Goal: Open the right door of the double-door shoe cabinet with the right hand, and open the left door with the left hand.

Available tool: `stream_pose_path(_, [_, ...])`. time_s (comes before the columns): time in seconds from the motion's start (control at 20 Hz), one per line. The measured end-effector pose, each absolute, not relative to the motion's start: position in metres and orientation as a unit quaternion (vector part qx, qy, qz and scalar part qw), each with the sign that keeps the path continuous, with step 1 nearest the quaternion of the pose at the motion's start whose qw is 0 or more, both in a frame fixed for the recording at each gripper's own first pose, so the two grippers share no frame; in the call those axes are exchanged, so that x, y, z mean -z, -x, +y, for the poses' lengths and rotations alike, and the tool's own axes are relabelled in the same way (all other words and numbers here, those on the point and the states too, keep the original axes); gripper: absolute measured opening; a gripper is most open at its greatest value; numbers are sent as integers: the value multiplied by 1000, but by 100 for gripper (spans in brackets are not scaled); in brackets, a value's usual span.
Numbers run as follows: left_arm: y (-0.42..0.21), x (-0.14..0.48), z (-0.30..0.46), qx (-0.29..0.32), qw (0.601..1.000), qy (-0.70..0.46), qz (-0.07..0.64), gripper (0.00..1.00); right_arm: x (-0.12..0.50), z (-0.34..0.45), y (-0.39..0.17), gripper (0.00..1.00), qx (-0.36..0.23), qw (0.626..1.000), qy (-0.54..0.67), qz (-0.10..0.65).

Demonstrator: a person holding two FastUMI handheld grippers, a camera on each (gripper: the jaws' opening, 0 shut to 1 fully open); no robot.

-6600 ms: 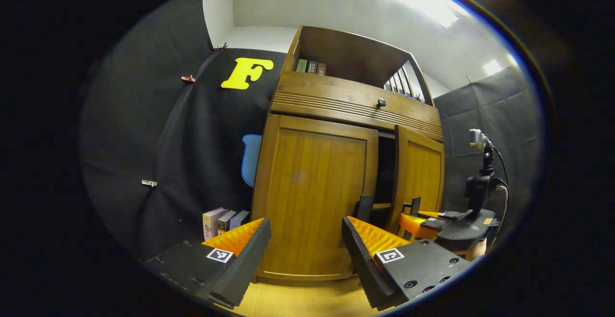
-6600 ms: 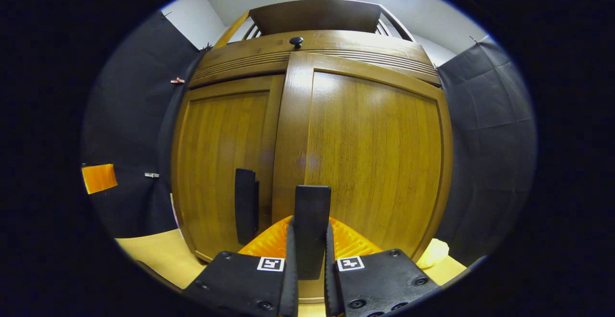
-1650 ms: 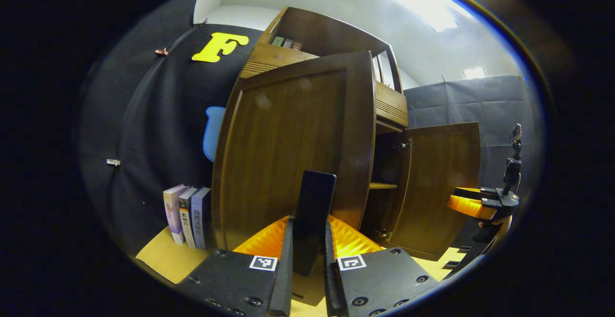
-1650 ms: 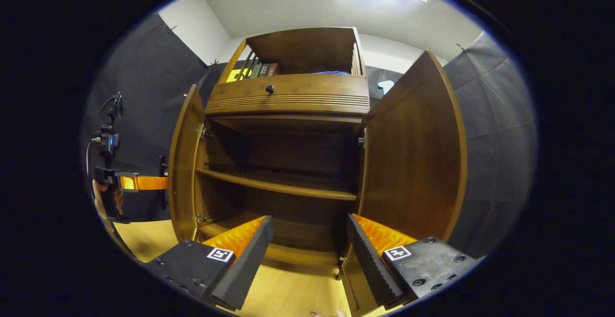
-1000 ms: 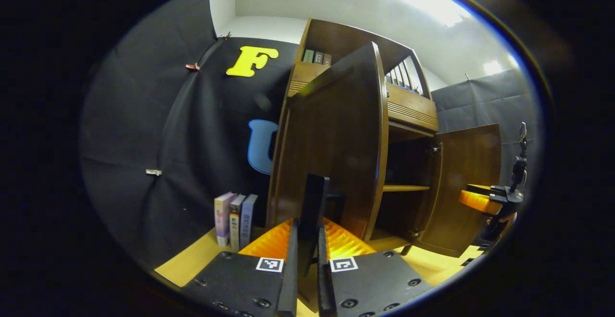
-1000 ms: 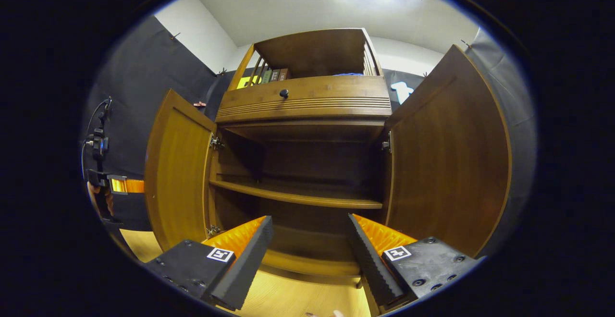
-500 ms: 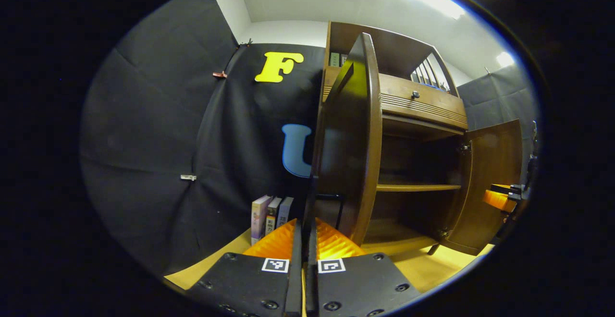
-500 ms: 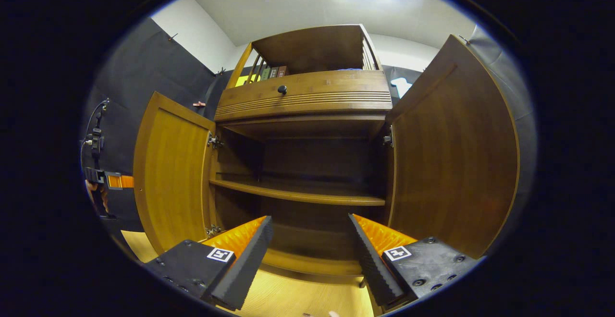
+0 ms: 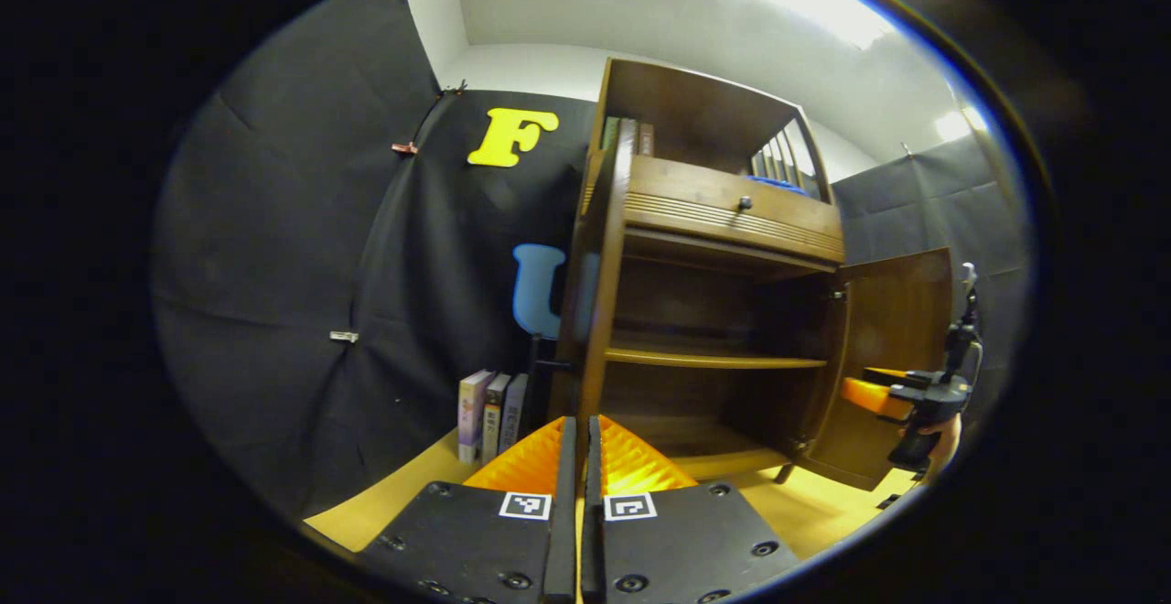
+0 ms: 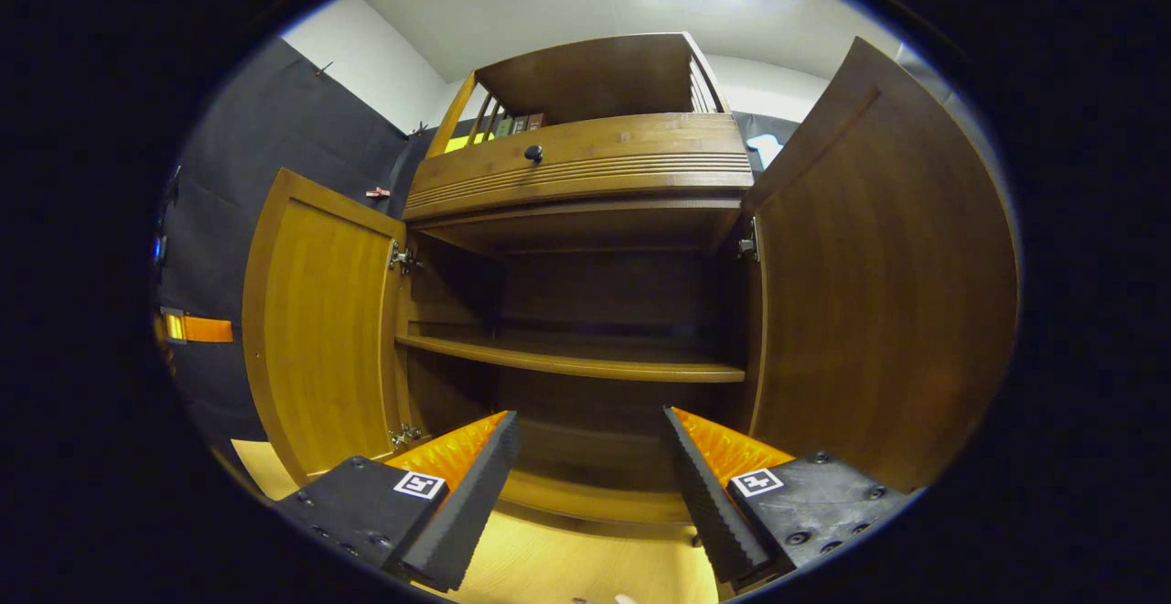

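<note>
Now both doors are standing wide: the left door (image 10: 316, 329) and right door (image 10: 878, 293) are flanking the spread right gripper (image 10: 585, 485); the left gripper (image 9: 578, 494), pressed closed on nothing, is facing the left door's edge.

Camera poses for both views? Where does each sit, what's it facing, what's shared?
Left gripper view: rides the left gripper, fingers shut; faces the cabinet obliquely, left door edge-on; right gripper far right.
Right gripper view: rides the right gripper, fingers apart; faces straight into the cabinet, between left door and right door.
Shared: cabinet, both doors, shelf.
</note>
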State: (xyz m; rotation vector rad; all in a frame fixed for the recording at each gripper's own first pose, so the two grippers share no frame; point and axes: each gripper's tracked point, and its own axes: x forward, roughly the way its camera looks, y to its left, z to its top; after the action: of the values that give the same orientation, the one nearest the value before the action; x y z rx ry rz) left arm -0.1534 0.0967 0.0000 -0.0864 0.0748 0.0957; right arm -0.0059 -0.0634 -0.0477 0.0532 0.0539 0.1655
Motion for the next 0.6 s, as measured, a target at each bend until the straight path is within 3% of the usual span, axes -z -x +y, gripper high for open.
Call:
stream_pose_path(0.15, [137, -19, 59, 13, 998, 53, 12, 7, 42, -69, 3, 96, -56, 998, -26, 22])
stream_pose_path(0.35, [85, -17, 49, -9, 1000, 6, 12, 3, 27, -72, 14, 97, -24, 1000, -17, 6])
stream_pose_path(0.4, [74, -10, 37, -2, 1000, -3, 20, 7, 24, -68, 18, 97, -26, 1000, -15, 3])
stream_pose_path(0.6, [38, -8, 8, 11, 1000, -6, 16, 77, 19, -65, 31, 99, -27, 1000, 7, -3])
